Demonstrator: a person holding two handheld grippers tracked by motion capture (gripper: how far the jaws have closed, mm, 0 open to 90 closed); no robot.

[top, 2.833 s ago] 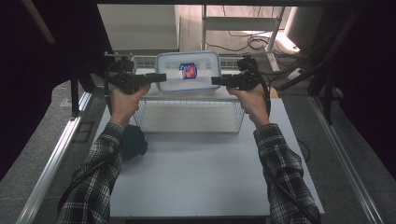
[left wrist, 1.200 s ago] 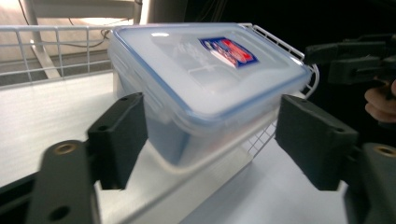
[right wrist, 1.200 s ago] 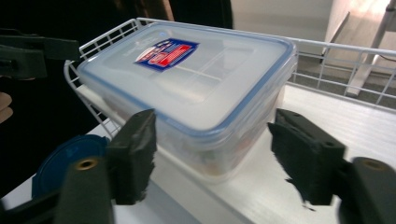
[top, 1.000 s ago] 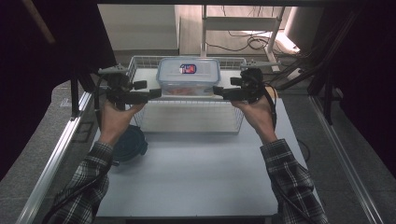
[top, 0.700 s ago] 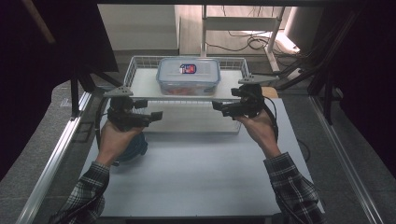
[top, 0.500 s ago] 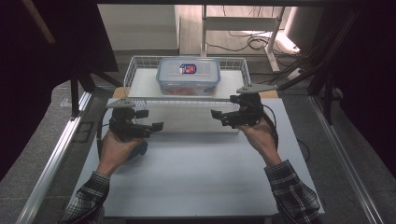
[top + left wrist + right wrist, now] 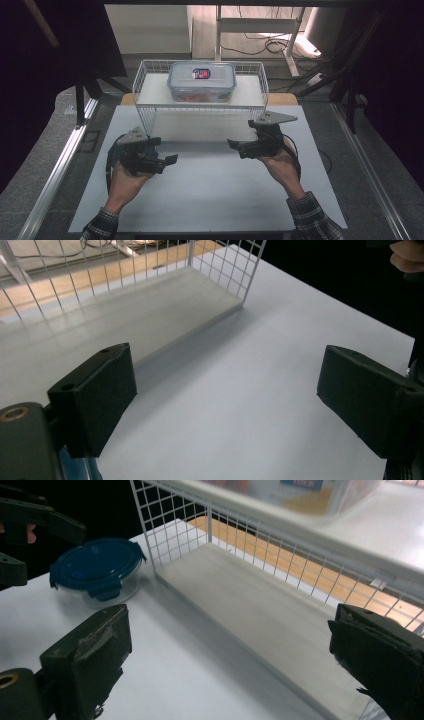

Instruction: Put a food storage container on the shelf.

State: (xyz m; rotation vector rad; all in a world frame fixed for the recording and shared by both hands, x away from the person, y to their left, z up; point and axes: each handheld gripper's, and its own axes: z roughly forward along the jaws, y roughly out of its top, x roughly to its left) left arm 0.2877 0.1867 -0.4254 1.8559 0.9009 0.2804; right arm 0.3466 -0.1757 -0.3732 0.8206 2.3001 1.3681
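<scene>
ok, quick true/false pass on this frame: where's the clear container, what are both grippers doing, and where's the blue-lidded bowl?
1. The clear container sits on the top shelf of the wire rack. True.
2. The left gripper is shut on the container. False: its jaws stand open over the white table with nothing between them.
3. The right gripper is open and holds nothing. True.
4. The blue-lidded bowl is on the rack's lower shelf. False: it stands on the table beside the rack.
5. The container's lid is off. False: the lid is on, with a label on top.
</scene>
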